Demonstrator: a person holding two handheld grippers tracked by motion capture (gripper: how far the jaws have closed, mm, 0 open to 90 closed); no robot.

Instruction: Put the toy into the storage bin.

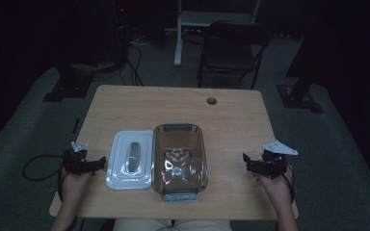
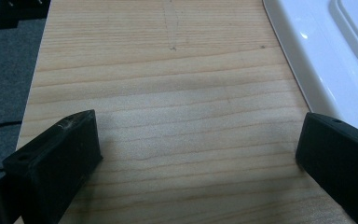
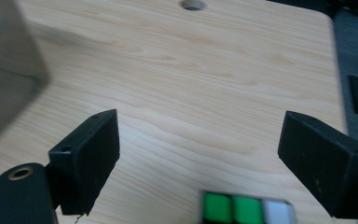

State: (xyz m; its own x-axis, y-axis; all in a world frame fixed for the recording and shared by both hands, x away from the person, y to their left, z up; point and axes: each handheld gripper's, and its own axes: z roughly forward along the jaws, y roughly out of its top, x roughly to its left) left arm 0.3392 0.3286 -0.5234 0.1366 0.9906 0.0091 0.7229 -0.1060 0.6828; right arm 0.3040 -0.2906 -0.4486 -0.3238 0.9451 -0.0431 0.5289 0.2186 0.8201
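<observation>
A wooden table (image 1: 125, 103) sits in the middle of the high view. A white lid (image 1: 130, 160) with a grey handle lies flat near the lower middle of the frame. Right beside it, touching or almost touching, is a clear brown box (image 1: 179, 160) with grey ends.

The left gripper (image 1: 96, 164) is at the lower left, held by a hand (image 1: 74, 180). It is just beside the lid's left edge. In the left gripper view its two black jaws are spread wide with nothing between them but bare wood, and the white lid (image 2: 335, 56) fills the upper right corner.

The right gripper (image 1: 246, 161) is at the lower right of the high view, held by the other hand (image 1: 277, 185), and it is well apart from the box. In the right gripper view its jaws are spread wide too, holding nothing. A cube (image 3: 247, 207) with green and white squares peeks in at the bottom edge between the jaws. It is blurry. The brown box (image 3: 7, 70) shows at the upper left.
</observation>
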